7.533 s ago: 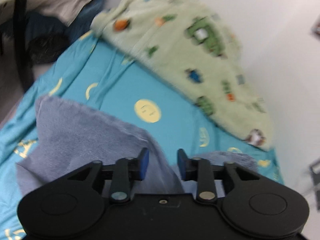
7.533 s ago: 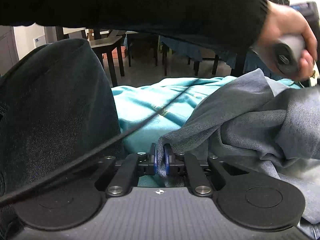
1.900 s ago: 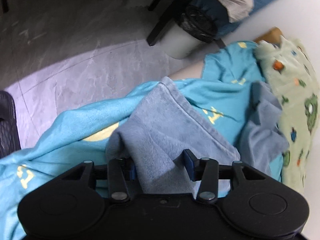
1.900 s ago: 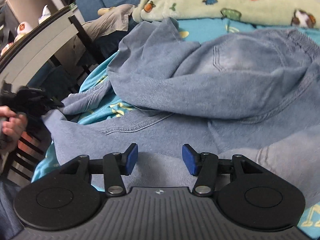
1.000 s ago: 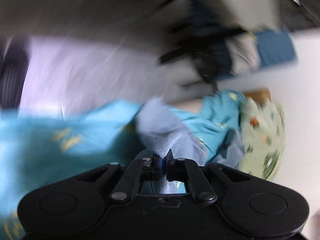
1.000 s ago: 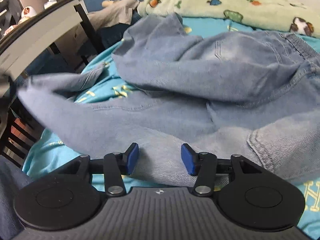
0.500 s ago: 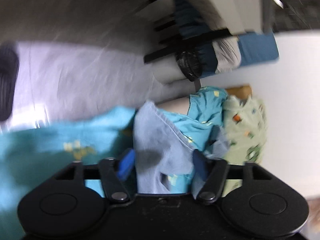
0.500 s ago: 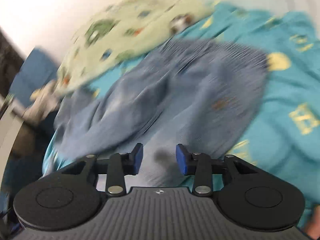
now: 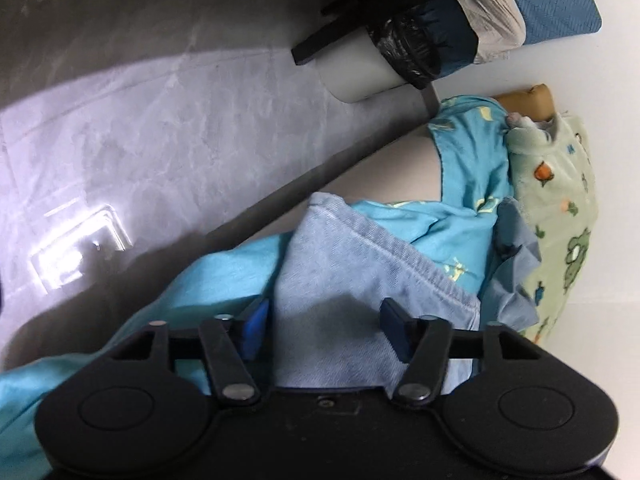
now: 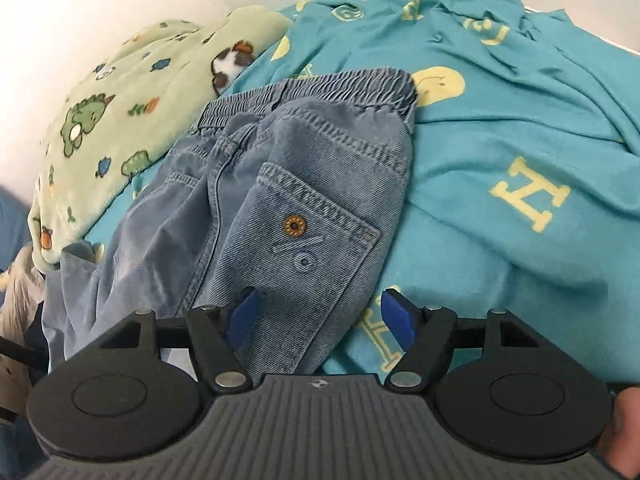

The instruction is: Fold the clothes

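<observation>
We see a bed with a blue sheet [image 10: 520, 128] and a green blanket [image 10: 120, 92] by the wall. The jeans [image 10: 288, 184] lie on the sheet. Our left gripper [image 9: 324, 322] is closing, with a jeans leg between its fingers, not pinched. Our right gripper [image 10: 318, 316] is opening over the jeans, holding nothing.

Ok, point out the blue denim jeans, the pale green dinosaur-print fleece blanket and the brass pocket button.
blue denim jeans [image 10: 320, 168], right wrist view, seat panel below the elastic waistband.
pale green dinosaur-print fleece blanket [image 10: 120, 92], right wrist view, middle of the fleece.
brass pocket button [image 10: 295, 226], right wrist view, its centre.
</observation>
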